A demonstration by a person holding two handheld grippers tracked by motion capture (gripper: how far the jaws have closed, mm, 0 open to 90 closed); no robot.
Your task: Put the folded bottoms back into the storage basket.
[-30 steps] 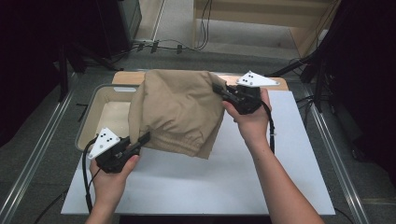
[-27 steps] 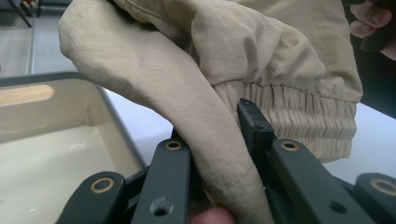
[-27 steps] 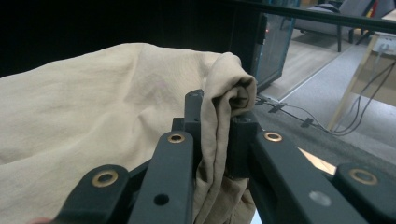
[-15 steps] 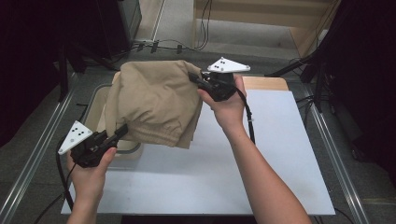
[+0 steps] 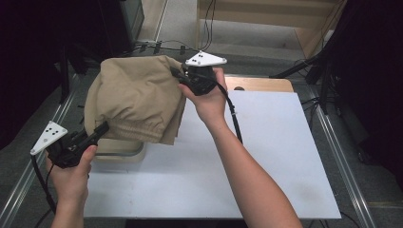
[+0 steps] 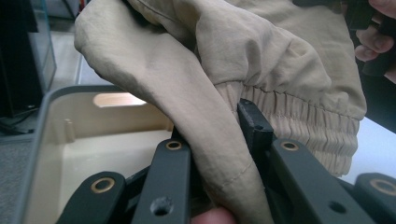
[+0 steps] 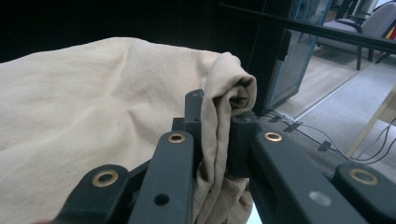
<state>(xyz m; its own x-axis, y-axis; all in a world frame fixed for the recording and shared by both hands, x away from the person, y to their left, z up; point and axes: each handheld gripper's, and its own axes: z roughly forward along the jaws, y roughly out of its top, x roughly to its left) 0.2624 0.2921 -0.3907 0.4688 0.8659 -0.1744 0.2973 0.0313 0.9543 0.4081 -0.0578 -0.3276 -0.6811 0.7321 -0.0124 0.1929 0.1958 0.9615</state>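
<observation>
over the bin [image 5: 119, 151], both grippers, jaws clamping the garment [image 5: 138, 97], have swung it left.

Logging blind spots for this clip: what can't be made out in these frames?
- High view: most of the beige bin, draped by the tan garment.
- Left gripper view: the bin's far right side, behind hanging cloth.
- Right gripper view: the right gripper jaw tips, wrapped in a fabric fold.
- What kind of garment it is; it is bunched.

a white board [image 5: 266, 161] covers most of the table, with a strip of bare wood [image 5: 266, 84] showing at its far edge. metal rails [image 5: 340, 147] run along both sides. cables [image 5: 157, 46] lie on the floor beyond the table.
</observation>
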